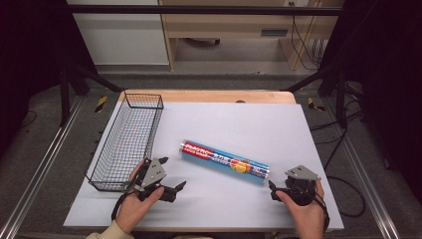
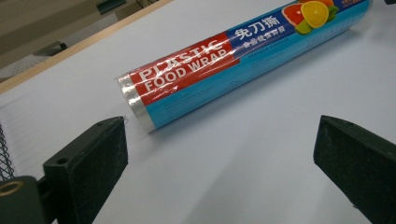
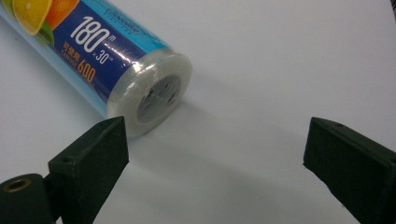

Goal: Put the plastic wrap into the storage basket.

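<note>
A roll of plastic food wrap (image 1: 225, 161) lies on its side in the middle of the white mat (image 1: 249, 119), with a blue and red label and fruit pictures. My left gripper (image 1: 172, 173) rests low on the mat, just short of the roll's red end. Its jaws stand open and empty, and the roll (image 2: 233, 56) lies ahead of them in the left gripper view (image 2: 223, 140). My right gripper (image 1: 273, 190) sits by the roll's other end. Its jaws (image 3: 217, 140) are open and empty, and the clear capped end of the roll (image 3: 156, 93) is just beyond the left jaw.
A black wire basket (image 1: 130, 139) stands empty along the left edge of the mat, right behind my left hand. Bare mat spreads behind and to the right of the roll. The wooden table edge (image 1: 209, 95) runs along the back.
</note>
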The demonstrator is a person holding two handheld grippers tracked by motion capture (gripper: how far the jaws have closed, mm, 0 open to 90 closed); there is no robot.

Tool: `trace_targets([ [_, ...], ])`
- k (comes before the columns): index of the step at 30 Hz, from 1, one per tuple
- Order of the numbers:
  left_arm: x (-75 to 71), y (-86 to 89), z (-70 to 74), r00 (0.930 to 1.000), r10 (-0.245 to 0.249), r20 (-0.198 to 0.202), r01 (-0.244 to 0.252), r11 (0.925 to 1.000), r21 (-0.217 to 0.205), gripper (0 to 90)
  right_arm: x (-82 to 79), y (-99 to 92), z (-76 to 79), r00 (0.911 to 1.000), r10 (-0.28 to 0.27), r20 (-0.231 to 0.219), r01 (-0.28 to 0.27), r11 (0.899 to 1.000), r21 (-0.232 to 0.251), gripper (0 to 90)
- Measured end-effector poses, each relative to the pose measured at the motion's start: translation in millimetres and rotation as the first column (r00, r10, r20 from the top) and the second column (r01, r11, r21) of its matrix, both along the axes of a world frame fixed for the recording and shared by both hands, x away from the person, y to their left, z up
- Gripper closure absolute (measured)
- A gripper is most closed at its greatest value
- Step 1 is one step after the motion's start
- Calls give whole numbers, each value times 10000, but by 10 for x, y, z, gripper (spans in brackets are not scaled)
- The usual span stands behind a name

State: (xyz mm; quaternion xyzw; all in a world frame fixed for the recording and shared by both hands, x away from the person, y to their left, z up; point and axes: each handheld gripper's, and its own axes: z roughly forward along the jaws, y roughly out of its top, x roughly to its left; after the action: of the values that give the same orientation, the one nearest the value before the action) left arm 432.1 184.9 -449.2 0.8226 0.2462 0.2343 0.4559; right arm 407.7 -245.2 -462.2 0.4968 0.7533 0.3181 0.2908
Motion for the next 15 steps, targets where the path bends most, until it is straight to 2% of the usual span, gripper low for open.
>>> trace_targets([
  [1, 13, 3, -10, 9999, 1, -122, -1, 10000, -18, 32, -2, 5, -6, 9999, 53, -161, -54, 10000, -38, 69],
  [6, 12, -8, -12, 9998, -103, -170, 103, 9999, -33, 32, -9, -7, -3, 9999, 143, -39, -143, 9999, -15, 82],
  [8, 9, -17, -16, 9997, -151, -213, 151, 9999, 7, 32, -18, 1, -2, 9998, 182, 93, -181, 9998, -71, 95],
  [11, 0, -29, -28, 9993, -261, -254, 264, 9996, 84, 32, -14, 59, 46, 9970, 703, 308, -709, 9973, 192, 120],
  [12, 0, -29, -28, 9993, -261, -254, 264, 9996, 84, 32, -14, 59, 46, 9970, 703, 308, -709, 9973, 192, 120],
  [15, -9, -30, -28, 9994, -283, -198, 285, 9995, 101, 32, 7, 136, 154, 9912, 1094, 748, -1093, 9940, -58, 114],
])
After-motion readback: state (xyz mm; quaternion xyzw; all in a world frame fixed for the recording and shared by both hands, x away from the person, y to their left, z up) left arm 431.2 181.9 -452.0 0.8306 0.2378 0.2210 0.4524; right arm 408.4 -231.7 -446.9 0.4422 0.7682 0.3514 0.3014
